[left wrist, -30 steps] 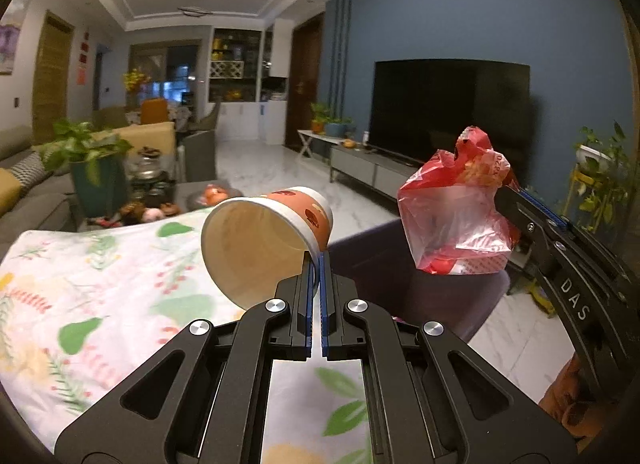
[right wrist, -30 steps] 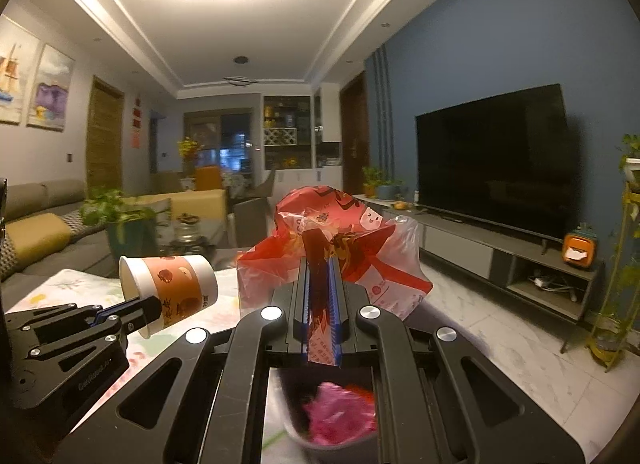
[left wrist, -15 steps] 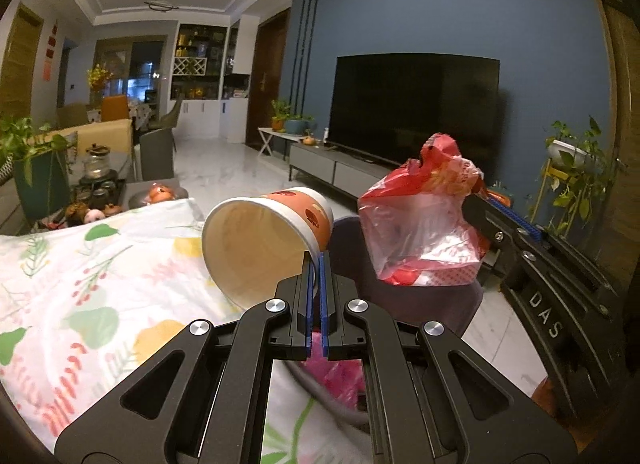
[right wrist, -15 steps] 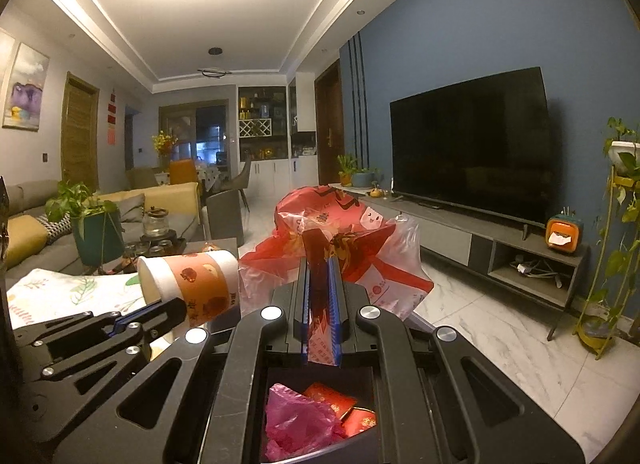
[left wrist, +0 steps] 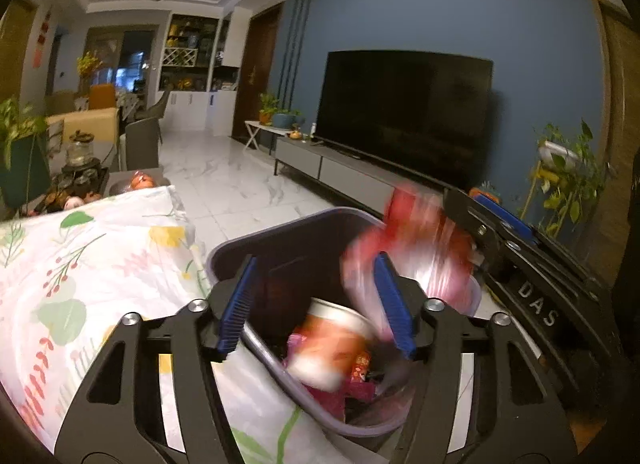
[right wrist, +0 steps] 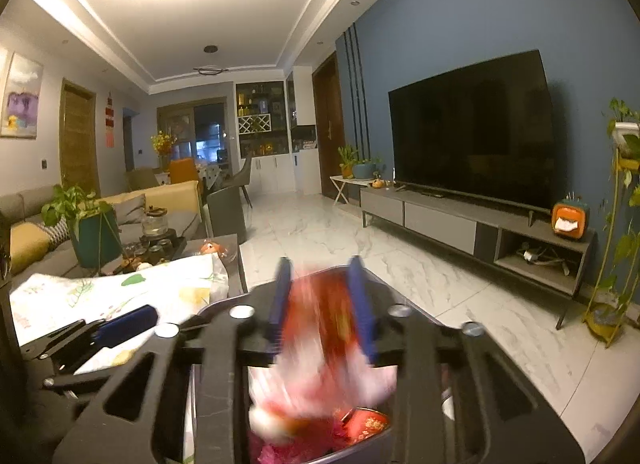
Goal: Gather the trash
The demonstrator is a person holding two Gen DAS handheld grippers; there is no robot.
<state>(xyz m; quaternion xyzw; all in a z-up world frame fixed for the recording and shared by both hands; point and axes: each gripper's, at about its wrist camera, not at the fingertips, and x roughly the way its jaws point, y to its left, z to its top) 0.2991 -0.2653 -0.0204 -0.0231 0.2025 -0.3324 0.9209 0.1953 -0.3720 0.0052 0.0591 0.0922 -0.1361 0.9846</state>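
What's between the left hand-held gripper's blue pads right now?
In the left wrist view the left hand-held gripper is open over the trash bin; between its pads show the bin's dark inside and the blurred paper cup.

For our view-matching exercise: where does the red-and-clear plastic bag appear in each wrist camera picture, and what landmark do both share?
Left wrist view: red-and-clear plastic bag, blurred, right of centre above the dark purple bin.
Right wrist view: bag at lower centre, between the open right gripper fingers.
Shared landmark: black television on the blue wall.
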